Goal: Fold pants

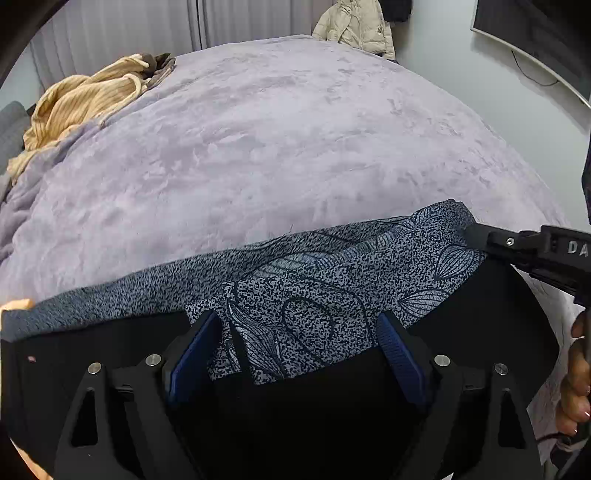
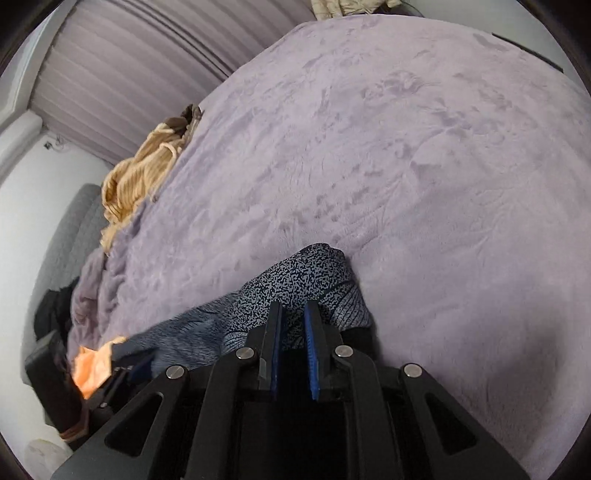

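Observation:
The pants (image 1: 303, 295) are blue-grey speckled fabric with a dark leaf print, held at the near edge of the lilac bed (image 1: 277, 147). My left gripper (image 1: 295, 343) is open, with a fold of the pants lying between its blue pads. My right gripper (image 2: 293, 332) is shut on the pants (image 2: 295, 280) at their right end. It also shows in the left wrist view (image 1: 476, 232), clamped on the waistband corner. The cloth stretches between the two grippers along the bed's near edge.
A crumpled tan ribbed garment (image 1: 81, 99) lies at the bed's far left, also in the right wrist view (image 2: 144, 177). A beige jacket (image 1: 354, 26) hangs beyond the bed. A TV (image 1: 535, 37) is on the right wall. A grey sofa (image 2: 70, 236) stands left.

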Tool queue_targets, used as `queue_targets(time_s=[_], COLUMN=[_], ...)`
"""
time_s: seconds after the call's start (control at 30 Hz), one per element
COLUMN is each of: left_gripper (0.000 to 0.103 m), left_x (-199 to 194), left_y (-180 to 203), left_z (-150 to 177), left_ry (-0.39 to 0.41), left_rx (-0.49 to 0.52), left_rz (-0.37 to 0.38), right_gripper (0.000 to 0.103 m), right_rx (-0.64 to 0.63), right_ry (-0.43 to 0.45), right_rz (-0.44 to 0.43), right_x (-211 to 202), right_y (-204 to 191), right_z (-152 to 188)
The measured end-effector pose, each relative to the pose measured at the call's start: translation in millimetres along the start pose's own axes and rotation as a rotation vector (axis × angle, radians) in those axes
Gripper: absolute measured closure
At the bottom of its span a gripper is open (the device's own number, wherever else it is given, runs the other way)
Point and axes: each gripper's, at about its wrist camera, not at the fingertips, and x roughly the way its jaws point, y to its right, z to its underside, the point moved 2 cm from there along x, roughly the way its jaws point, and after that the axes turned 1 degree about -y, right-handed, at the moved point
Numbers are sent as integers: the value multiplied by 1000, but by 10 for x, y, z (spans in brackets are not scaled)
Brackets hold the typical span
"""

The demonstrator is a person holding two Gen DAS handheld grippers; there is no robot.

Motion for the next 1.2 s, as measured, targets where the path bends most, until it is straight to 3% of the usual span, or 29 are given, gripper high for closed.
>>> queue_targets(time_s=[0.17, 0.3, 0.4, 0.53, 0.63, 0.77, 0.8, 0.9, 0.93, 1.03, 1.1, 1.17, 1.2], left_gripper=[10, 9, 9, 9, 9, 9, 9, 9, 9, 9, 9, 9, 9], left_x=[-70, -83, -141, -306, -469, -670, -704, -766, -778, -805, -804, -791, -784], left_y=[-82, -254, -253, -323, -417, -573, -625, -762, -801, -903, -947, -988, -1000], left_z=[168, 297, 364, 450, 545, 690, 740, 877, 913, 1014, 1060, 1102, 1124], left_ry=[17, 12, 27, 41, 58, 69, 65, 51, 47, 44, 39, 31, 29], left_rx=[30, -53, -25, -25, -38, -59, -68, -96, -103, -125, -137, -153, -160], left_rz=[-14, 69, 45, 14, -19, -92, -106, -129, -136, -156, -154, -138, -131], right_gripper=[88, 88, 86, 77, 77, 76, 72, 43, 40, 40, 41, 83, 85], right_rx=[-136, -170, -248, -377, -367, -390, -408, -495, -523, -601, -648, -649, -627], right_ry=[40, 63, 44, 15, -39, -46, -59, -57, -47, -48, -51, -75, -92], right_rz=[108, 137, 135, 202, 130, 63, 50, 88, 106, 152, 267, 285, 282], right_x=[40, -191, -322, -301, -257, -290, -274, -224, -214, -170, -88, -1, 30], right_y=[-159, -290, -484, -683, -790, -1074, -1166, -1409, -1470, -1642, -1704, -1693, -1674], right_z=[119, 187, 356, 690, 853, 1013, 1051, 1175, 1207, 1333, 1402, 1443, 1456])
